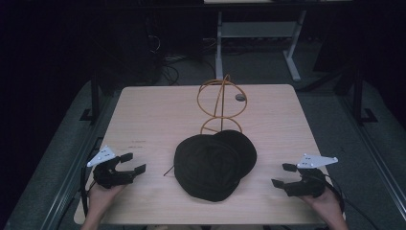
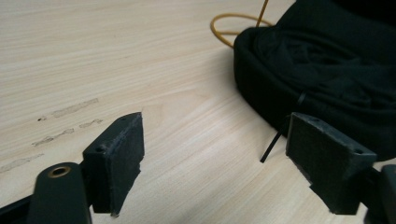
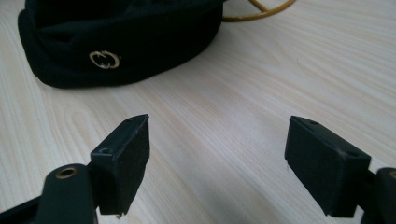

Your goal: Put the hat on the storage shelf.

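Dark floor and desk legs sit behind your light wood table, which carries everything that matters. At its middle, slightly toward you, lies the black hat, a soft round pile that looks like two overlapping caps, flat on the table. Its spread runs a little longer on the diagonal from near-left to far-right than across. Just behind it, touching or nearly touching its far edge, stands the orange wire stand, upright, with a ring base and a hoop on top.

Your left gripper rests near the left edge, released, nothing between its pads, pointing right and slightly away toward the hat. In the left gripper view the hat's rim sits ahead and to the right, with a thin black tag sticking out toward you.

Your right gripper rests near the right edge, also released and empty, pointing left at the hat. A small metal emblem on the band faces it.

Both grippers look about equally near, the hat between them; probably each should close in from its own side.
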`<act>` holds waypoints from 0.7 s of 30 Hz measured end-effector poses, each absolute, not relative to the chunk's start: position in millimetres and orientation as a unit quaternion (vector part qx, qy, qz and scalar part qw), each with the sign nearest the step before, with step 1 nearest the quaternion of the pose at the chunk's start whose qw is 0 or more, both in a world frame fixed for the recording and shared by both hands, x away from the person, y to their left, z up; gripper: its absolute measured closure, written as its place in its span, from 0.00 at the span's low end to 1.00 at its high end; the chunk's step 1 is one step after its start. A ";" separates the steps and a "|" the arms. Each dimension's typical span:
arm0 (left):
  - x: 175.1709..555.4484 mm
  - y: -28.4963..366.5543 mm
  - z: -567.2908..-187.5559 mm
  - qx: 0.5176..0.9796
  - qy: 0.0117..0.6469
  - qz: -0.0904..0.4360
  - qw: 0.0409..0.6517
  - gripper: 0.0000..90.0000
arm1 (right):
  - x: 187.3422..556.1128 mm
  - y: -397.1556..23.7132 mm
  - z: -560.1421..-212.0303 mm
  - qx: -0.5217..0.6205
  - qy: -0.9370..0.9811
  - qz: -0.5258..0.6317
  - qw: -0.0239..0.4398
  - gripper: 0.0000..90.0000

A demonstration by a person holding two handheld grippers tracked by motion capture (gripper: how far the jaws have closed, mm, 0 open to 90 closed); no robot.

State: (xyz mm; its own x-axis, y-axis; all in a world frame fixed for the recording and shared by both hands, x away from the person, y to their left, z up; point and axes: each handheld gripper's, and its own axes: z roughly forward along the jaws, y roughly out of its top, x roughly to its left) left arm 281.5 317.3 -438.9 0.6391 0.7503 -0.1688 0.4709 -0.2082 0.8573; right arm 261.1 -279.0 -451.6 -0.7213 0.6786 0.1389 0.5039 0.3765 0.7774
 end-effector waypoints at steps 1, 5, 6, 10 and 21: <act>282.3 315.7 -439.6 0.768 0.398 0.145 0.481 0.21 | 261.0 -278.5 -450.5 0.358 0.823 0.429 0.102 0.24; 282.6 311.4 -442.0 0.775 0.395 0.143 0.472 0.20 | 261.0 -272.5 -446.4 0.353 0.825 0.429 0.099 0.22; 282.3 310.6 -442.8 0.777 0.393 0.144 0.470 0.20 | 260.8 -268.9 -444.5 0.350 0.827 0.430 0.096 0.22; 281.4 311.4 -443.9 0.783 0.391 0.151 0.460 0.20 | 260.6 -254.4 -434.4 0.332 0.836 0.428 0.091 0.22; 283.5 312.1 -445.6 0.786 0.390 0.152 0.455 0.20 | 263.9 -226.3 -405.1 0.285 0.845 0.442 0.095 0.21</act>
State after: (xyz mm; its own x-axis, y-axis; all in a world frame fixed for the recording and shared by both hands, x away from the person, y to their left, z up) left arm 283.5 312.1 -445.6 0.6488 0.7521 -0.1158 0.4750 -0.2814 0.8338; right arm 263.9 -226.3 -405.1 -0.8191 0.5664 0.0912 0.3981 0.4468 0.8012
